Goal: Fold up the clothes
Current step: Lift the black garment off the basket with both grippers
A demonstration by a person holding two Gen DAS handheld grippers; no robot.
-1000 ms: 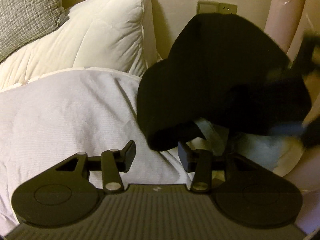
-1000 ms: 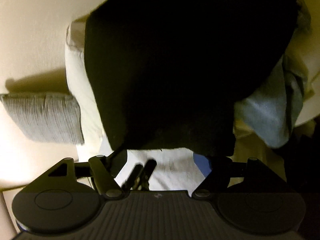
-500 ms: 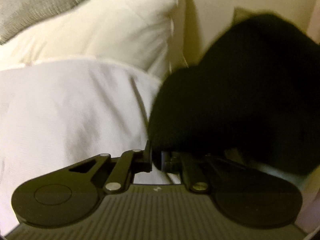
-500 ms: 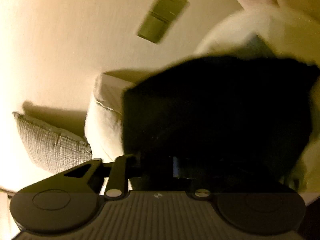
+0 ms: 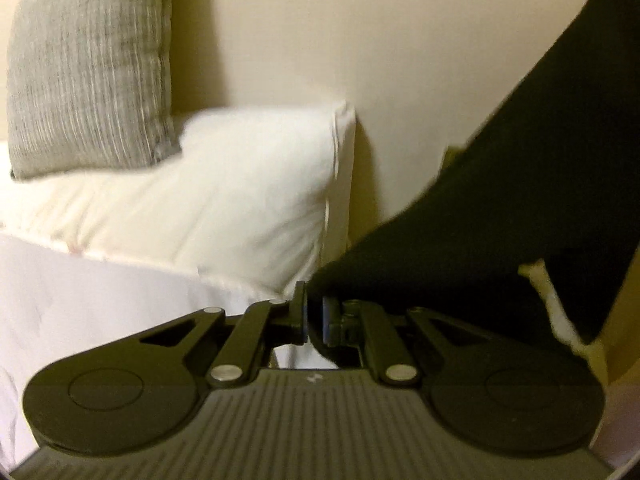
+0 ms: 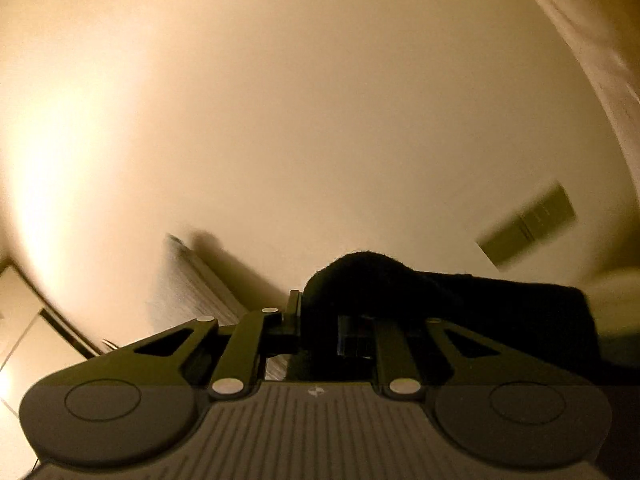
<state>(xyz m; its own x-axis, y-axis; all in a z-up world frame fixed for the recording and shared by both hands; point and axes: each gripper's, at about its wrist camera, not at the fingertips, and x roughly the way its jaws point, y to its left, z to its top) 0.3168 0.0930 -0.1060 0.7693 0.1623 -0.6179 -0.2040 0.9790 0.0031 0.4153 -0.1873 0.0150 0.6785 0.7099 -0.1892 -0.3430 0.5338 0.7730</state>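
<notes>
A black garment (image 5: 500, 208) hangs stretched in the air, rising from my left gripper (image 5: 315, 316) up toward the top right of the left wrist view. My left gripper is shut on its lower corner, black cloth pinched between the pads. In the right wrist view my right gripper (image 6: 318, 320) is shut on another bunched corner of the black garment (image 6: 400, 284), which drapes off to the right over the right finger. That camera is tilted up at the cream wall. The rest of the garment is out of view there.
A white pillow (image 5: 240, 208) and a grey striped cushion (image 5: 88, 68) lean on the cream wall above the white bedding (image 5: 100, 304). A wall socket plate (image 6: 528, 224) and a pale curtain (image 6: 592, 20) are at the right.
The left gripper went from open to shut on the garment's corner. Both grippers have lifted, raising the black garment off the bed; the right camera now points up at the wall.
</notes>
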